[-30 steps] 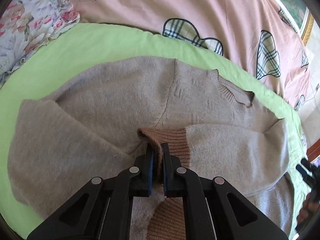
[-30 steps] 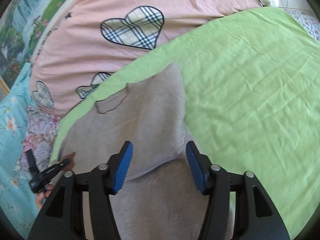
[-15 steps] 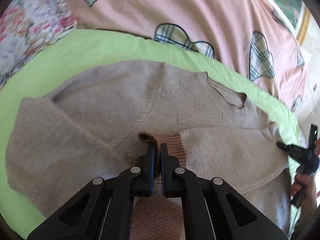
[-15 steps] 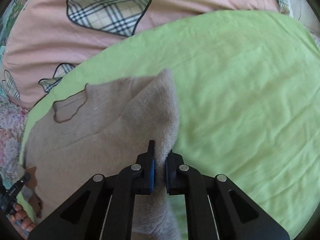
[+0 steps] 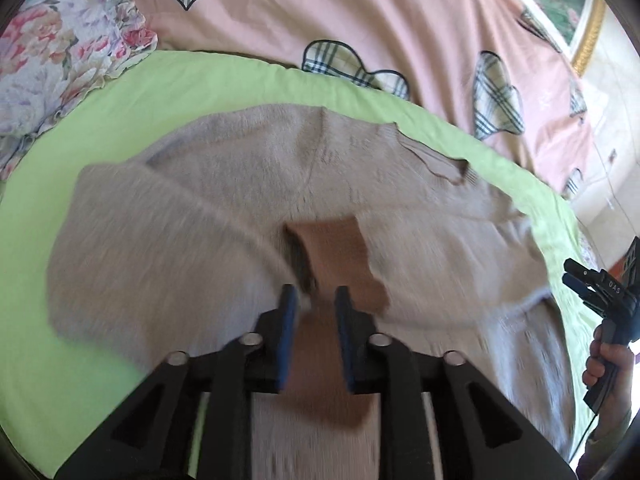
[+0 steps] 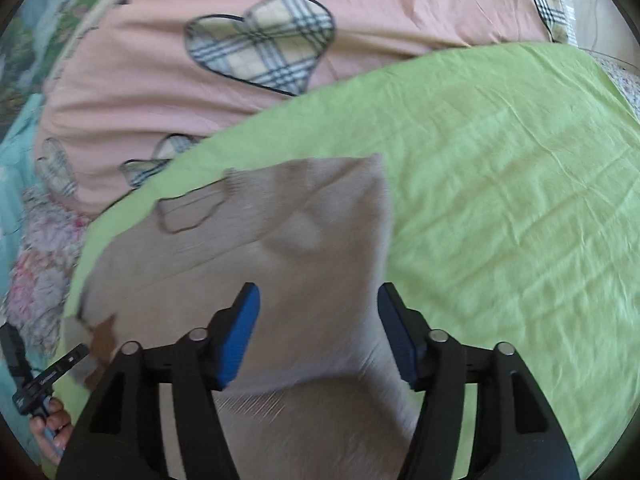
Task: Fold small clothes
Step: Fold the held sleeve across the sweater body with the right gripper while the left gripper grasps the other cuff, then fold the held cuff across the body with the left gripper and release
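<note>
A beige knitted sweater [image 5: 208,216] lies on a green sheet [image 5: 132,92], sleeves folded in over the body. Its brown ribbed cuff [image 5: 332,248] lies just ahead of my left gripper [image 5: 314,300], whose jaws stand slightly apart with nothing held. In the right wrist view the sweater [image 6: 304,240] shows its neckline at the left. My right gripper [image 6: 318,300] is wide open above the folded sleeve, holding nothing. The other gripper shows at each view's edge.
A pink duvet with plaid hearts [image 5: 360,20] lies beyond the green sheet. A floral pillow [image 5: 52,60] sits at the far left. The green sheet [image 6: 500,200] extends to the right of the sweater.
Both grippers have opened. The left one let go of the brown cuff, which now lies on the sweater. The right one let go of the sleeve edge and drew back.
</note>
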A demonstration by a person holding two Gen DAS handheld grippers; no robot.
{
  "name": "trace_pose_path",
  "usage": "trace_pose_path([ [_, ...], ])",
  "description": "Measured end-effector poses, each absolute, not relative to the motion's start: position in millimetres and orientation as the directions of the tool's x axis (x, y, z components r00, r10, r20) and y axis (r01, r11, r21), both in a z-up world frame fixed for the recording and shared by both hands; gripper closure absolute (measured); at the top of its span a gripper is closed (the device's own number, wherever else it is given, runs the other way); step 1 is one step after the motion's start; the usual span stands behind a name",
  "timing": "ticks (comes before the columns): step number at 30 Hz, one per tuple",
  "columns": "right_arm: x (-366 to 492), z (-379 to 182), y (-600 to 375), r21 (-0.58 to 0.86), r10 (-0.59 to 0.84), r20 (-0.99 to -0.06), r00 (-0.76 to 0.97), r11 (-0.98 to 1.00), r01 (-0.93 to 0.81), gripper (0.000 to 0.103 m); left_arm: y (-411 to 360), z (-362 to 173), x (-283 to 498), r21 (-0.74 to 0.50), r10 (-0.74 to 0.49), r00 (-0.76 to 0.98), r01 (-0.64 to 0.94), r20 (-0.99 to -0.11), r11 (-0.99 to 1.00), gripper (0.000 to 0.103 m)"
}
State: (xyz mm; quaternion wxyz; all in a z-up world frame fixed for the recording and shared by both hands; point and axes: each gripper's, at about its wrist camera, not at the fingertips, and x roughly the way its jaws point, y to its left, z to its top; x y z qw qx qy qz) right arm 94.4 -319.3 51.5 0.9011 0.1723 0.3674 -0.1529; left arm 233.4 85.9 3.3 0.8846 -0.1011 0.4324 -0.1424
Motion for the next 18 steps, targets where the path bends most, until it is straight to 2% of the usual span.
trace_pose_path([
  [1,88,50,-310,0.218,-0.128,-0.714,0.689,0.894,0.392,0.038,86,4,221,-0.298,-0.344,0.580,0.176,-0.738,0.938,0.055],
  [2,79,48,-299,0.251,-0.095,-0.713,0.695,0.891,0.379,0.038,86,4,213,-0.293,-0.345,0.575,0.184,-0.742,0.938,0.044],
  [3,76,45,-291,0.268,-0.075,-0.715,0.695,0.889,0.372,0.038,84,4,204,-0.286,-0.346,0.568,0.195,-0.747,0.938,0.023],
  [4,70,40,-281,0.288,-0.049,-0.719,0.693,0.886,0.362,0.038,81,4,196,-0.276,-0.346,0.569,0.209,-0.746,0.938,0.020],
  [8,52,21,-246,0.333,0.028,-0.738,0.674,0.884,0.328,0.038,58,2,175,-0.153,-0.279,0.589,0.255,-0.758,0.955,0.020],
  [13,42,4,-223,0.352,0.076,-0.764,0.641,0.882,0.315,0.038,30,-11,185,0.020,-0.155,0.611,0.271,-0.776,0.962,0.020],
  [14,41,2,-221,0.359,0.085,-0.764,0.639,0.879,0.313,0.038,26,-19,191,0.048,-0.128,0.602,0.267,-0.788,0.962,0.020],
  [15,41,2,-220,0.364,0.090,-0.765,0.637,0.877,0.313,0.038,25,-25,197,0.065,-0.105,0.586,0.261,-0.804,0.963,0.033],
  [16,39,1,-219,0.363,0.090,-0.767,0.636,0.877,0.314,0.038,27,-33,204,0.077,-0.077,0.565,0.244,-0.821,0.967,0.060],
  [17,38,1,-218,0.360,0.088,-0.769,0.634,0.878,0.316,0.038,32,-36,209,0.065,-0.077,0.560,0.229,-0.825,0.971,0.068],
  [18,37,0,-217,0.356,0.084,-0.770,0.633,0.879,0.316,0.038,38,-33,211,0.040,-0.093,0.565,0.219,-0.820,0.975,0.084],
])
